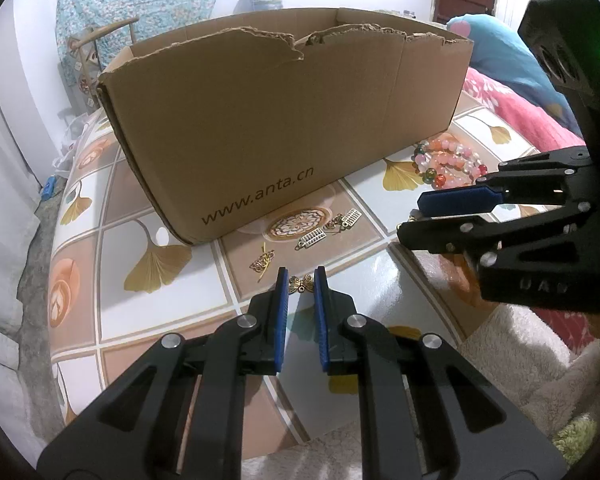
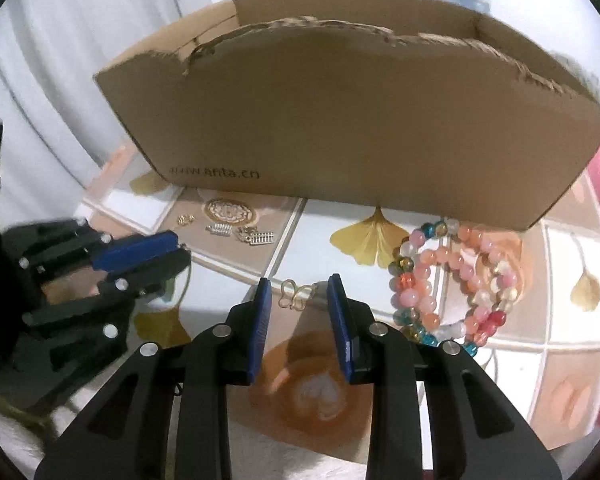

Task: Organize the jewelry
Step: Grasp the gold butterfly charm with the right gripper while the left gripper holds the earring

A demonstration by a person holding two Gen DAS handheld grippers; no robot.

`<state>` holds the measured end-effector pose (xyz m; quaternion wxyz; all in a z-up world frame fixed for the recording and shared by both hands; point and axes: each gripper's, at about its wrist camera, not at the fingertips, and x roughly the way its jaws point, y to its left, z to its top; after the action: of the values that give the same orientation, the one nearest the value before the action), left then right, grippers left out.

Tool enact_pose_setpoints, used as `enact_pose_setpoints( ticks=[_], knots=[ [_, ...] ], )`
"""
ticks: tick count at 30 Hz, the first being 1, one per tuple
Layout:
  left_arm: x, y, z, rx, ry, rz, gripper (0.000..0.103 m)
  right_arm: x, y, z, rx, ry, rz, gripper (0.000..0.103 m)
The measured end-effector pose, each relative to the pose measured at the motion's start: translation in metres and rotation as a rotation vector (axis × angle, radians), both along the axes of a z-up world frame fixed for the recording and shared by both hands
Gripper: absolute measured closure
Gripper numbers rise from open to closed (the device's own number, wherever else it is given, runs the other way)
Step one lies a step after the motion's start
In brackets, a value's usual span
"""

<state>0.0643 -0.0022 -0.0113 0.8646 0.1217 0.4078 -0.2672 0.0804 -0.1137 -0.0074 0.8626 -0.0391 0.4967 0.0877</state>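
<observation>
Left tongs [image 1: 301, 278] parted around gold butterfly charm [image 1: 302, 284] on worktop [image 1: 380, 280], right tongs [image 2: 299, 285] parted around wire butterfly [image 2: 296, 295].

The left gripper [image 1: 301, 280] points forward and low, its two blue fingers [image 1: 283, 292] a little apart. The right gripper [image 2: 300, 292] points forward too, with a wider gap between its fingers [image 2: 337, 300]. The two grippers sit side by side, near each other.
</observation>
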Motion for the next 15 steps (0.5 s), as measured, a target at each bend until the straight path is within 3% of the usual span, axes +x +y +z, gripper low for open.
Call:
enact_pose_setpoints(
  ticks=[7,12,15],
  knots=[
    [-0.0002,-0.0011,-0.0002,0.000,-0.003,0.000,0.091,-0.0074,0.0059,-0.0012,-0.106,-0.019,0.030,0.074],
    [-0.0005,-0.0020,-0.0006,0.000,-0.004,-0.001,0.091,-0.0068,-0.0013,0.0064,-0.018,-0.024,0.032,0.074],
    [-0.0003,-0.0014,-0.0006,0.000,-0.004,0.000,0.091,-0.0046,0.0044,0.0041,-0.019,-0.024,0.042,0.074]
  ],
)
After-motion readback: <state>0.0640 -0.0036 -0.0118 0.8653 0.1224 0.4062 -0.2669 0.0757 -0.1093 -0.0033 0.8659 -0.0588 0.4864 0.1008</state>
